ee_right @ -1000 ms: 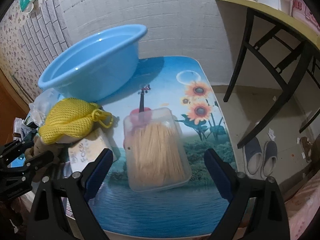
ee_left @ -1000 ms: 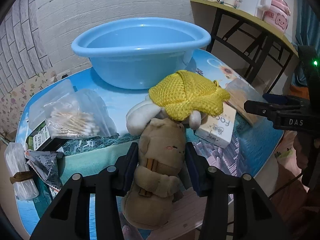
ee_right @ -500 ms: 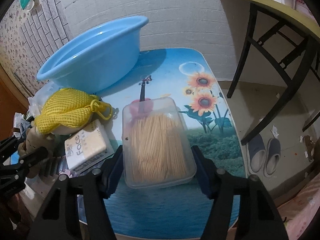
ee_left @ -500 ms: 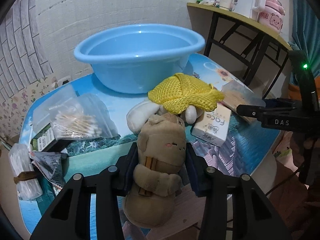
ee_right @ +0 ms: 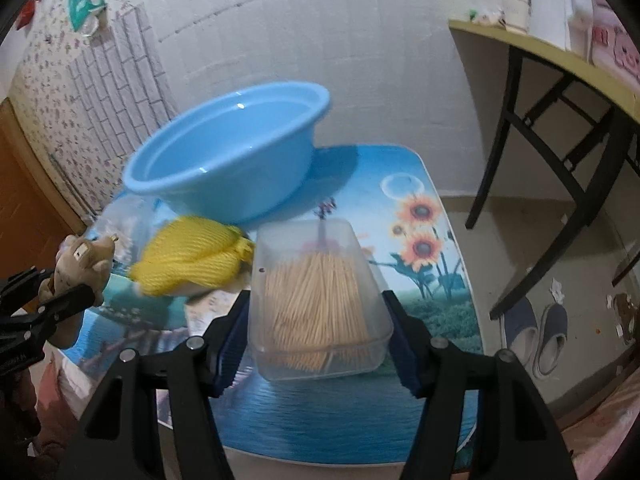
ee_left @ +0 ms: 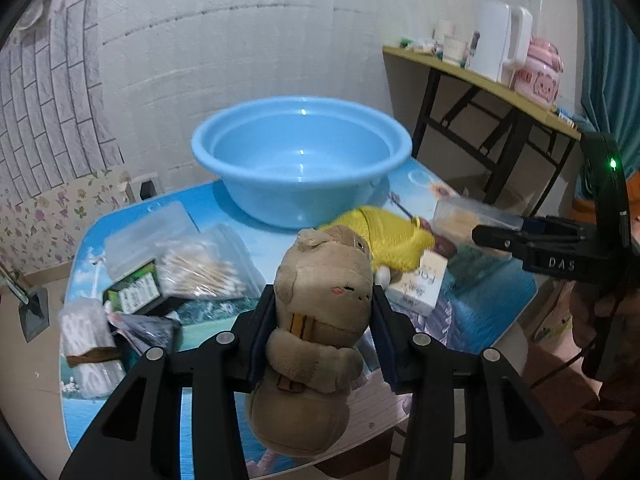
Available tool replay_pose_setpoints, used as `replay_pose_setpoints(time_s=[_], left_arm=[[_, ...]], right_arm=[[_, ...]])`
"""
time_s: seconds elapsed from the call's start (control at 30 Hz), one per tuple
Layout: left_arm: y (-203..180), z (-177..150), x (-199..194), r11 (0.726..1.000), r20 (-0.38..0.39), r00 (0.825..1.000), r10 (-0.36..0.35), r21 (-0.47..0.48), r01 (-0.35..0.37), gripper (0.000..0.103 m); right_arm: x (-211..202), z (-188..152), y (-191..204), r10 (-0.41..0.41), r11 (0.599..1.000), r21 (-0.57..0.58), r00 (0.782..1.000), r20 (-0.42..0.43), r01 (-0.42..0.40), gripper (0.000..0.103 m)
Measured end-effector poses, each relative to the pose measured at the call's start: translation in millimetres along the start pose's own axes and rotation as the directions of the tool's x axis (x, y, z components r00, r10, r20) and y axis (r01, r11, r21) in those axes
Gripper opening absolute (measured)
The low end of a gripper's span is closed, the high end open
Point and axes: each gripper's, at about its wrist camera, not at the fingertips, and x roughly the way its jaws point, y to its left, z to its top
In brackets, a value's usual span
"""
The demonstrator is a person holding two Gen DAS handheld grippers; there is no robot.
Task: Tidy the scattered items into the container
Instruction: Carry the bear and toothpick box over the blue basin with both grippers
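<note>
A tan plush toy (ee_left: 320, 288) hangs above the table, and my left gripper (ee_left: 322, 320) is shut on its body. A clear box of toothpicks (ee_right: 316, 288) sits between the pads of my right gripper (ee_right: 316, 312), whose jaws are closing on its sides; the box is raised off the table. The empty blue basin (ee_left: 280, 208) stands at the back of the table, beyond both grippers. In the right wrist view the basin (ee_right: 224, 184) is up left. A yellow mesh bag (ee_left: 392, 236) lies in front of it.
A white carton (ee_left: 420, 284) lies by the mesh bag. A bag of cotton swabs (ee_left: 200, 268), a green box (ee_left: 132, 292) and wrapped packets crowd the table's left side. A black-legged side table (ee_right: 560, 92) stands to the right, with slippers (ee_right: 536, 336) on the floor.
The right jaws have shut on the toothpick box and lifted it. The left gripper has risen with the plush toy, so the basin now sits lower and farther off in both views.
</note>
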Motion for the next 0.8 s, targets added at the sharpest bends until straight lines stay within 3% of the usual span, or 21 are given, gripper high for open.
replay_pose_setpoints(time_s=[0.43,0.63,0.8], left_arm=[[13,16,-19,1.000,0.056,0.998,0.023,-0.023,-0.022,0.044],[19,39,-21,1.000,0.082,0.996,0.026,-0.015,-0.025,0.043],[31,71,-9,1.000,0.098,0.995,0.015,0.001,-0.016,0.044]], right_arm=[[-22,12,13,0.061,0.998,-0.015,0.996,0.064,-0.060,0.061],[-38,33,25,0.098,0.994,-0.051,0.987,0.125,-0.092,0.061],[-32,63,36,0.162,0.982,-0.115,0.979,0.125,-0.148,0.060]])
